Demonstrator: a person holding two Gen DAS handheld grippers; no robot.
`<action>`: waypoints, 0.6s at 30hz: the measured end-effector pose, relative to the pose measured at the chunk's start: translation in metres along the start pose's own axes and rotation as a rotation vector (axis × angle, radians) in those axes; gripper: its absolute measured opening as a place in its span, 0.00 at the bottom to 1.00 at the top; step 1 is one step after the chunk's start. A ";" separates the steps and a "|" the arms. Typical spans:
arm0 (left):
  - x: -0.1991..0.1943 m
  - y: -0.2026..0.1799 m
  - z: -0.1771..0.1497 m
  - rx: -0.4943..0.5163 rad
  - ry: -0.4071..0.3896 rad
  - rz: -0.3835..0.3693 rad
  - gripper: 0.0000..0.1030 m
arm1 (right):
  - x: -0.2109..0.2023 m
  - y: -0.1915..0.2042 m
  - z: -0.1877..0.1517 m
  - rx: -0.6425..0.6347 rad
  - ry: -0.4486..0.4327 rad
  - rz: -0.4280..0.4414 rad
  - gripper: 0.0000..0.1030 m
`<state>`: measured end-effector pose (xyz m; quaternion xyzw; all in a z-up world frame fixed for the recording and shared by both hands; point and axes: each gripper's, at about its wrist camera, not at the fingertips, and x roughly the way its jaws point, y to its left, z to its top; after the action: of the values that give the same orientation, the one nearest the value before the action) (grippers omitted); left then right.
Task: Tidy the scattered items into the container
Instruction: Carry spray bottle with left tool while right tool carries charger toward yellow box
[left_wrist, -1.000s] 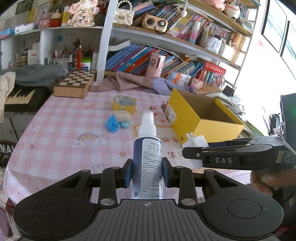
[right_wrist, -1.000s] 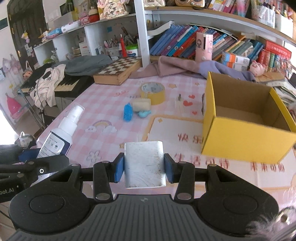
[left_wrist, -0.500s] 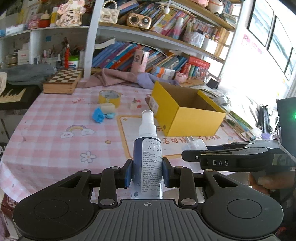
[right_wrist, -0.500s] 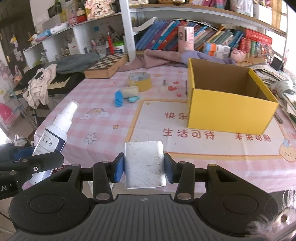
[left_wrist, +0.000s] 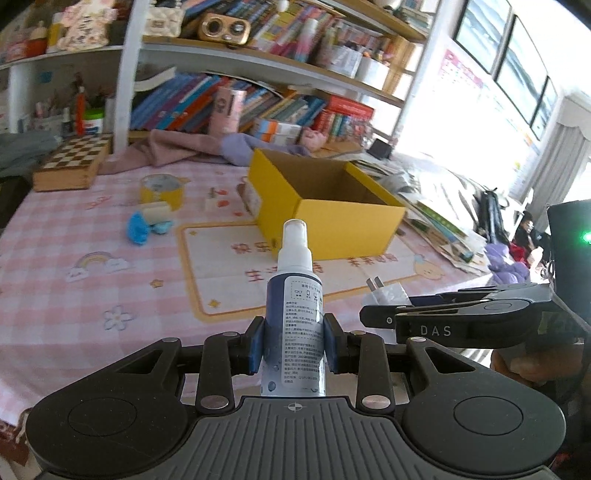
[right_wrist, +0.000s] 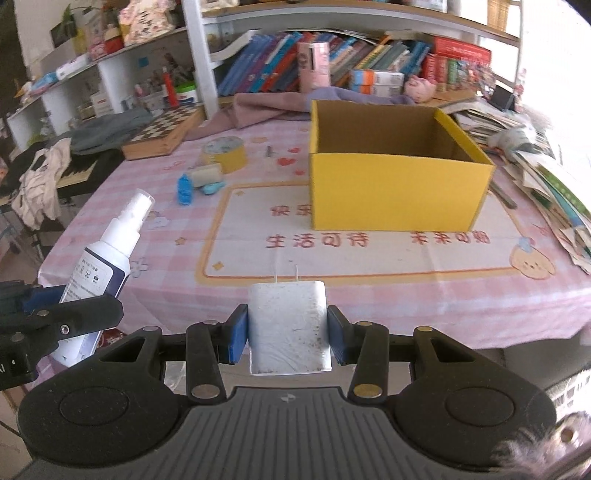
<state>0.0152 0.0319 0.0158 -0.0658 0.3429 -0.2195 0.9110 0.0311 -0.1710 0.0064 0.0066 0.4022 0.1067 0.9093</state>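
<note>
Right now both tools are loaded. The left gripper (left_wrist: 293, 345) has its blue pads pressed against the sides of a spray bottle (left_wrist: 294, 314), white cap up, label facing the camera; from the right wrist view the same bottle (right_wrist: 107, 266) leans out at about 9 o'clock. The right gripper (right_wrist: 287, 334) is clamped on a white plug adapter (right_wrist: 287, 326), its two metal prongs pointing forward toward 12 o'clock. Both hang over the near edge of the table (right_wrist: 406, 295), which wears a pink checked cloth.

The yellow box (right_wrist: 395, 192) stands open on the mat ahead, at roughly 1 o'clock from the right gripper and 12 to 1 o'clock from the left one, well apart from both. Its inside shows bare brown cardboard as far as I can see.

Further back, toward 11 o'clock, a roll of yellow tape (right_wrist: 224, 153) lies on the cloth, and just in front of it sit a small pale block (right_wrist: 206, 174) and a crumpled blue thing (right_wrist: 184, 190), close together. A chessboard box (right_wrist: 162, 134) rests near the far edge beside a heap of mauve cloth (right_wrist: 266, 107).
</note>
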 end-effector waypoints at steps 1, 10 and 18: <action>0.002 -0.002 0.000 0.006 0.004 -0.009 0.30 | -0.001 -0.004 -0.001 0.008 0.000 -0.007 0.40; 0.026 -0.028 0.010 0.070 0.026 -0.085 0.30 | -0.010 -0.039 -0.007 0.091 -0.011 -0.076 0.40; 0.042 -0.042 0.017 0.095 0.036 -0.117 0.30 | -0.011 -0.057 -0.003 0.115 -0.019 -0.100 0.40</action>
<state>0.0393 -0.0243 0.0152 -0.0383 0.3438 -0.2894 0.8925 0.0323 -0.2288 0.0070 0.0400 0.3990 0.0379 0.9153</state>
